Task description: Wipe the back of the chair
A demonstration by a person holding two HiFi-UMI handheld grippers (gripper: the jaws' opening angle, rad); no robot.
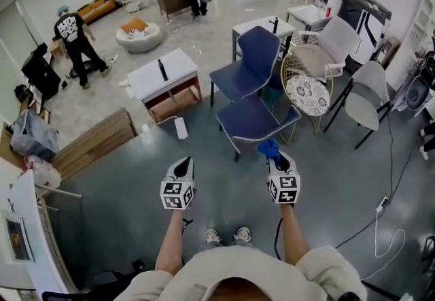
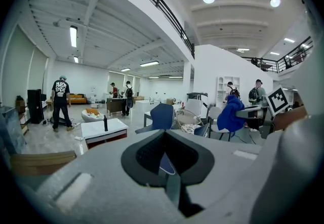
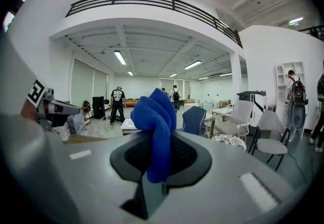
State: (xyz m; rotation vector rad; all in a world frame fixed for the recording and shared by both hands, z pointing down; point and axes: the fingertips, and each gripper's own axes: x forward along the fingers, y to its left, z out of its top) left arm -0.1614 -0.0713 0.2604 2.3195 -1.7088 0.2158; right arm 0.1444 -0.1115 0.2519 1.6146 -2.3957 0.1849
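We hold the bunched blue cloth [image 3: 154, 117] clamped in our right gripper [image 1: 280, 161], while our left gripper [image 1: 181, 166] has its jaws together on nothing. The navy blue padded chair [image 1: 259, 53] stands ahead, well apart, with its upright back nearer our right gripper.

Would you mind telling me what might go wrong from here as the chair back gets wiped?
The blue cloth is pinched in the right gripper with most of it bunched above the jaws, so it may pull free when rubbing. The left gripper is shut and empty, so the blue chair may slide unsteadied.
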